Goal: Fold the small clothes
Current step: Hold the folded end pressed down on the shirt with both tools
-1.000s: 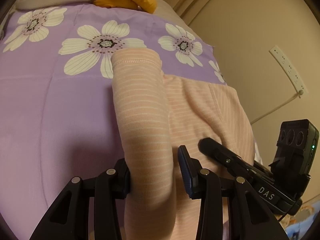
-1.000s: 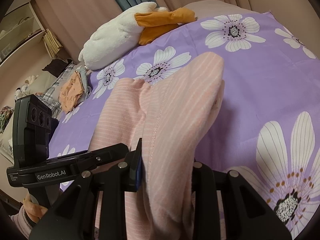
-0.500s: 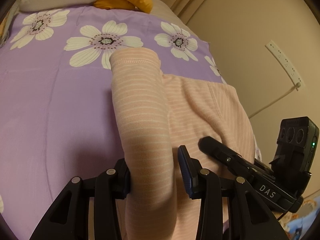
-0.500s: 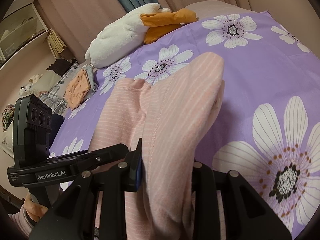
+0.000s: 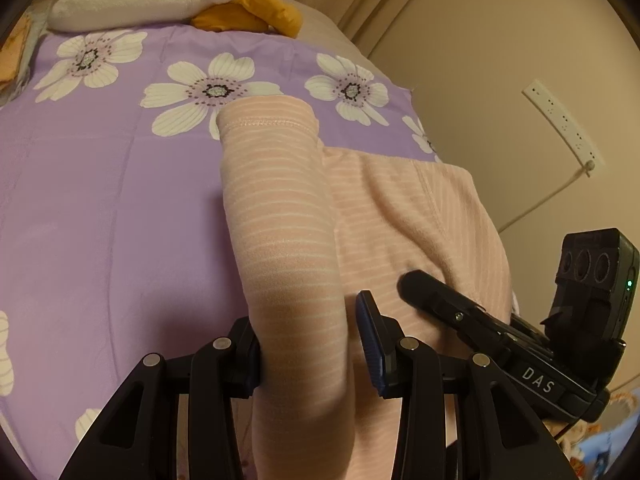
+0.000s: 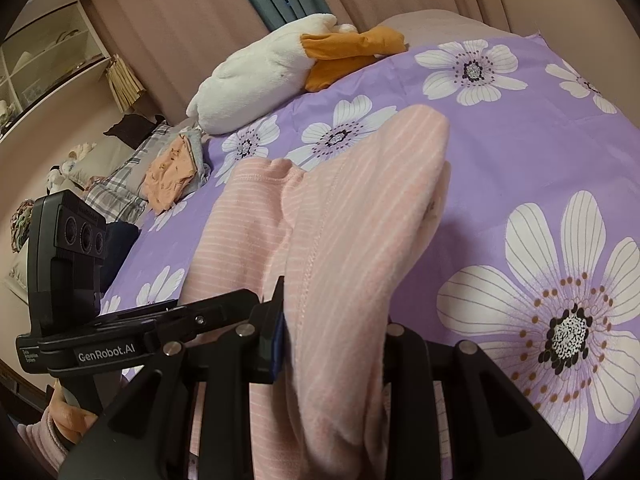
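Note:
A pink garment with thin white stripes [image 5: 392,200] lies on the purple flowered bedspread [image 5: 100,208]. My left gripper [image 5: 308,344] has a rolled hem edge of it between its fingers; the right finger stands a little off the cloth. The garment [image 6: 248,240] also shows in the right wrist view. My right gripper [image 6: 332,344] is shut on a bunched fold of it, which drapes forward over the fingers. Each gripper shows in the other's view, the right one [image 5: 500,344] beside the left one [image 6: 120,344].
A white and orange plush toy [image 6: 280,72] lies at the head of the bed. A small pile of clothes [image 6: 176,168] sits at the bed's far left edge. A wall with a power strip [image 5: 564,124] borders the bed on the right.
Both grippers have moved forward over the bed with the garment in them; the flowers and plush toy have shifted in both views. The grips look unchanged.

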`<state>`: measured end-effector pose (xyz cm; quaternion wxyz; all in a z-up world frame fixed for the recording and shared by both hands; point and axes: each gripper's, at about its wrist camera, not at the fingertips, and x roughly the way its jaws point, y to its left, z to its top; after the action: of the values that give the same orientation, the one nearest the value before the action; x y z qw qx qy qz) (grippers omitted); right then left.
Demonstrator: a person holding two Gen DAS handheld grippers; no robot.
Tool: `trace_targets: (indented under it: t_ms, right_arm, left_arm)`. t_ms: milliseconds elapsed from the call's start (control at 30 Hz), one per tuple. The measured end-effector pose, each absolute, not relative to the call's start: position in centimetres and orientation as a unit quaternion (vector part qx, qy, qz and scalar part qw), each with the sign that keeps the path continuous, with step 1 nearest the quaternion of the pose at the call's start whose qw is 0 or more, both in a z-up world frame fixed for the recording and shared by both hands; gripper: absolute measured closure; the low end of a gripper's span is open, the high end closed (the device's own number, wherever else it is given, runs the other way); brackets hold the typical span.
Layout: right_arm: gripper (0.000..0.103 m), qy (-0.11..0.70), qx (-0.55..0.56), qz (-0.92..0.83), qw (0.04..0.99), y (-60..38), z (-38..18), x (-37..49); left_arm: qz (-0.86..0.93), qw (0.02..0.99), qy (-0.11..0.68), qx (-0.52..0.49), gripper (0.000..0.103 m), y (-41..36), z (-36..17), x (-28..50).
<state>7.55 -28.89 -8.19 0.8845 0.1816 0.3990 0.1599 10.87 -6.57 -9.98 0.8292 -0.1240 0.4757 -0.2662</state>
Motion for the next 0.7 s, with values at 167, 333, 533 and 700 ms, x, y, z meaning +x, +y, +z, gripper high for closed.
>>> trace_targets:
  t_ms: [167,333,533,700]
  right_arm:
    - [0.075,0.398,0.177,0.166,0.885,-28.3,-7.8,7.0]
    - [0.075,0.397,0.171,0.174,0.885,-27.6,-7.6,6.7]
    - [0.075,0.396,0.161,0.184,0.885,-26.4,-7.1,6.6]
    - [0.075,0.397,0.155,0.19,0.885,-25.7,-6.8,6.6]
  left_arm:
    - [-0.263,0.832,0.472,-0.127,0.063,-5.9,-9.8,10.5]
    - [-0.258,0.835,0.469,-0.13,0.063,-5.1,-9.5,9.9]
    - [-0.251,0.838,0.465,-0.137,0.063,-4.1,-9.1,9.3]
    - [-0.248,0.839,0.463,-0.144,0.063,-3.2,-9.0,9.0]
